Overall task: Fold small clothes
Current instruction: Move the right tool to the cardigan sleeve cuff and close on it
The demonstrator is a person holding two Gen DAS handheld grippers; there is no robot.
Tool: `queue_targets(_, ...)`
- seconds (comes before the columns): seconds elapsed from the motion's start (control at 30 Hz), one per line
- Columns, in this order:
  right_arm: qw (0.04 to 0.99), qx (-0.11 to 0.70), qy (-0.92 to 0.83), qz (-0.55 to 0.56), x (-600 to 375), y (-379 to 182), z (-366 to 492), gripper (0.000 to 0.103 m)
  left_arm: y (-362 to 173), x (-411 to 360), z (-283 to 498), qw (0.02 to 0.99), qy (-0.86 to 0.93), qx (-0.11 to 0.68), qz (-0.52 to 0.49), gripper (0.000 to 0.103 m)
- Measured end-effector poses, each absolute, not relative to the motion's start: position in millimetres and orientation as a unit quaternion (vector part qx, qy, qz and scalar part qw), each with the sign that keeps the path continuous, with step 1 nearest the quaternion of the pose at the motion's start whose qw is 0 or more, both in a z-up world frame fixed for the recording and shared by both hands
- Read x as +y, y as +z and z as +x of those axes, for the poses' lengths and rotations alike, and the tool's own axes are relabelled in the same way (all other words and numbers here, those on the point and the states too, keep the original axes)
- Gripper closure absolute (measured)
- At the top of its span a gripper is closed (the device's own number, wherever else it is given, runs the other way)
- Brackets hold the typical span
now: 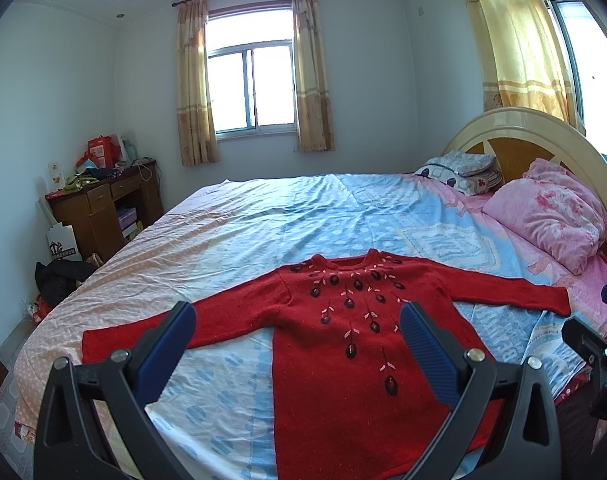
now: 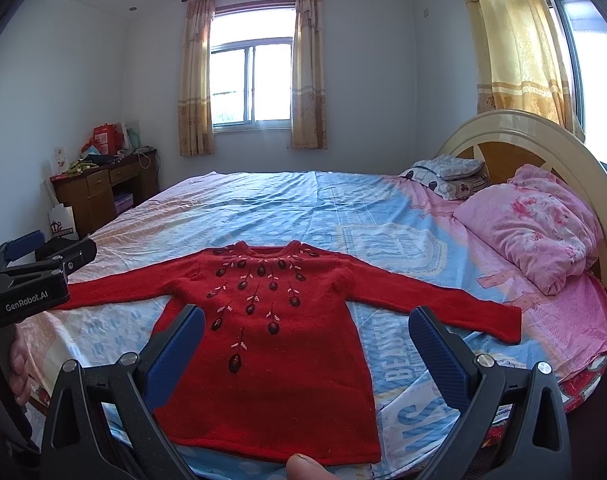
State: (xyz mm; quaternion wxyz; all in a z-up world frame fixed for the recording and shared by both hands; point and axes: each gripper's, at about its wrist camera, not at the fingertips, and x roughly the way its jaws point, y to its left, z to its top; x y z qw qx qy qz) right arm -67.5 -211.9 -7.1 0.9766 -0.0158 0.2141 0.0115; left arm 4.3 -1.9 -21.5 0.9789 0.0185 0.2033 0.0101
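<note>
My left gripper (image 1: pixel 297 322) hangs above the near edge of the bed (image 1: pixel 263 216), its two blue fingers (image 1: pixel 171 344) spread wide and holding nothing. Between them lies the red sweater (image 1: pixel 343 360), spread flat and face up on the blue and pink sheet (image 1: pixel 239 392), neckline away from me, both sleeves stretched out sideways. In the left wrist view the hem is cut off by the lower frame edge and by the gripper body, so I cannot see where the sweater ends there.

My right gripper (image 2: pixel 307 330) is likewise released, fingers (image 2: pixel 435 356) well apart over the sweater (image 2: pixel 275 380) and not touching it. Here the hem shows, near the bed's front edge. A fingertip (image 2: pixel 303 467) intrudes at the bottom edge; whose hand it belongs to I cannot tell. At the left edge of this view the other gripper's black body is partly visible, with a hand (image 2: pixel 17 368) on its grip, mostly cut off.

A pink pillow (image 2: pixel 531 228) rests against the headboard (image 2: pixel 515 128). A cluttered wooden desk (image 1: pixel 103 204) stands by the far wall; its items are too small to identify.
</note>
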Motion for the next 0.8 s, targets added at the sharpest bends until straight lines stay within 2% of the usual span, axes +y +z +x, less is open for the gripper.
queue_targets(0.33,0.973,0.230,0.015,0.011,-235,-26,-50,0.001,-42,-14,17,0.971,-0.020,0.236,0.016,0.000)
queue_targets(0.67,0.958,0.280,-0.024,0.051,-290,-71,-10,0.002,-90,-34,48,0.951,-0.040,0.307,0.027,0.000)
queue_targets(0.8,0.953,0.286,-0.070,0.070,-329,-84,6,0.007,-106,-37,61,0.945,-0.040,0.321,0.034,0.000)
